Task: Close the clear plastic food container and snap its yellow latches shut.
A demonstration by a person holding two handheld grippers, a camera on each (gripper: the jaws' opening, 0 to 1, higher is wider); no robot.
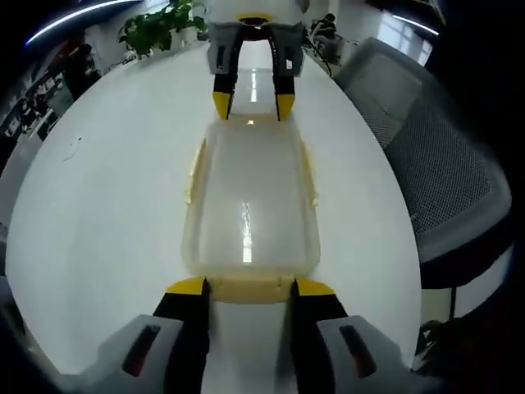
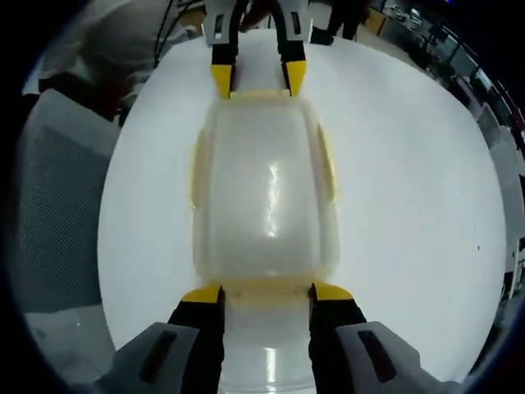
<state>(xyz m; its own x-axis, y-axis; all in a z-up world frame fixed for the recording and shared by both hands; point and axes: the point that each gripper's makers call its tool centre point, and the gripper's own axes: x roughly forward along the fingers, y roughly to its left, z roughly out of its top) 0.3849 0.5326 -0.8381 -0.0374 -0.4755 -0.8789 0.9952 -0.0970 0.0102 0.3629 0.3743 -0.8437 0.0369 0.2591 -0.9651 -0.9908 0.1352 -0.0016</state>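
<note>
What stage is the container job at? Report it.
Done: the lid sits on the clear container on the white table. In hand: the left gripper and right gripper are open at opposite ends, each straddling an end latch. Left: whether the side latches have snapped shut cannot be told.

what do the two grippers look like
Both match. The left gripper has two black jaws with yellow tips rising from grey housings, each with a dark slot showing a small red mark. The right gripper has the same black jaws, yellow tips and grey slotted housings. No cables, sleeves or hands are visible.
</note>
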